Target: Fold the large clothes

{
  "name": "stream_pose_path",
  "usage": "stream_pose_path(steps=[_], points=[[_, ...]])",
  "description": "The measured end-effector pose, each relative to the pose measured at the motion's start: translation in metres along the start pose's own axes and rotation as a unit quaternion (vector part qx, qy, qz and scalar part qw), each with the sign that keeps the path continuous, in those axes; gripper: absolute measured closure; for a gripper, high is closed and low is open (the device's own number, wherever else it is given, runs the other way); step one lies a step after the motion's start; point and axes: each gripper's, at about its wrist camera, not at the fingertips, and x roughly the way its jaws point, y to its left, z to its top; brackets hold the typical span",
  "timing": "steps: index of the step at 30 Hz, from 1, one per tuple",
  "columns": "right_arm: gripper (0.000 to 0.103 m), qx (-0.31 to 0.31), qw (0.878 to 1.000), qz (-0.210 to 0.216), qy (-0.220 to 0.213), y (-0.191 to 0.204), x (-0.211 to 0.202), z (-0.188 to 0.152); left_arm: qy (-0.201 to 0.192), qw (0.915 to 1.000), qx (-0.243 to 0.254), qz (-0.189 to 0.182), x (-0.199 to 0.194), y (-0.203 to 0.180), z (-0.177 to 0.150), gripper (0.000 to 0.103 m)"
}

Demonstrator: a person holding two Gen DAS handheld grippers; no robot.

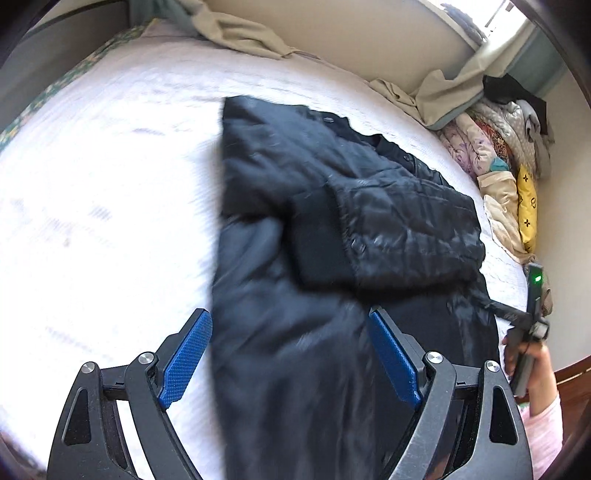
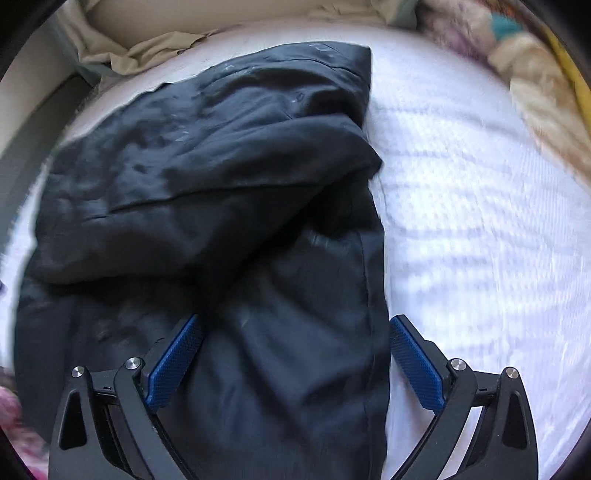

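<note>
A large black padded jacket [image 1: 332, 221] lies on the white bed cover [image 1: 110, 184], with one sleeve and its dark knit cuff folded across the body. My left gripper [image 1: 290, 314] hovers open over the jacket's near left edge; one blue pad is over the bed cover, the other over the fabric. In the right wrist view the same jacket [image 2: 207, 177] fills the middle, bunched in thick folds. My right gripper [image 2: 295, 319] stands wide open just above its near right edge, and no pad presses on cloth.
A beige sheet [image 1: 236, 33] is crumpled along the far wall. Folded quilts and a yellow cushion [image 1: 526, 206] are stacked at the bed's right end. A hand in a pink sleeve [image 1: 535, 373] grips a dark handle with a green light at the right edge.
</note>
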Motion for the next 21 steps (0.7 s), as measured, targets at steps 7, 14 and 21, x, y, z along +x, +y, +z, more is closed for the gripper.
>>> stream_pose_path(steps=[7, 14, 21], points=[[0.003, 0.042, 0.994, 0.103, 0.006, -0.025, -0.060, -0.050, 0.069, 0.9942, -0.067, -0.049, 0.005, 0.036, -0.057, 0.017], [0.005, 0.120, 0.984, 0.128, 0.028, -0.066, -0.070, -0.114, 0.099, 0.9857, -0.105, -0.087, 0.022, 0.044, -0.087, 0.026], [0.017, 0.173, 0.964, 0.193, 0.051, -0.078, -0.061, -0.135, 0.138, 0.9684, -0.141, -0.152, 0.039, 0.044, -0.093, 0.033]])
